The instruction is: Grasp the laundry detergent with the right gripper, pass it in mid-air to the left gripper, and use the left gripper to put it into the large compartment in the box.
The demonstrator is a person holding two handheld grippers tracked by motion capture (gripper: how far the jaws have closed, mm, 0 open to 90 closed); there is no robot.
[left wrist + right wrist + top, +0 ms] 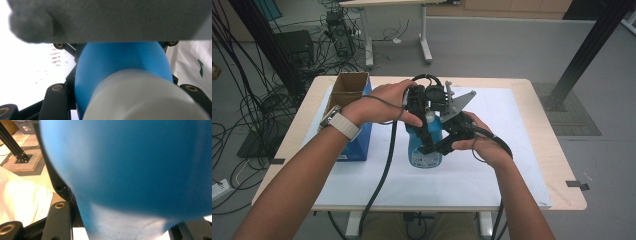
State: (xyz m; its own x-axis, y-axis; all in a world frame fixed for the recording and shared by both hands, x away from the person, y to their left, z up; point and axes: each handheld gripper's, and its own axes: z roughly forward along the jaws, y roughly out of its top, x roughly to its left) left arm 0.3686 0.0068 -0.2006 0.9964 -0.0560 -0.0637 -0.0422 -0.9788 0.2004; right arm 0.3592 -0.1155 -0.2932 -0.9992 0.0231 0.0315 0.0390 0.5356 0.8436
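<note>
Both tools clamp the blue bottle (424, 147), upright mid-desk (532, 100): the left tool (424, 117) grips its top, the right tool (437, 145) its body, beside a cardboard box (349, 87).

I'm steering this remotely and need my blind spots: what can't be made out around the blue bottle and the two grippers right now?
- Blue bottle cap, high view: covered by the left gripper and hand.
- Bottle label, high view: too small to read.
- Right gripper pad contact: in its own view the bottle is too close and blurred.
- Cardboard box contents, high view: hidden by its walls.
- Left gripper view, top: blocked by a blurred grey part.
</note>
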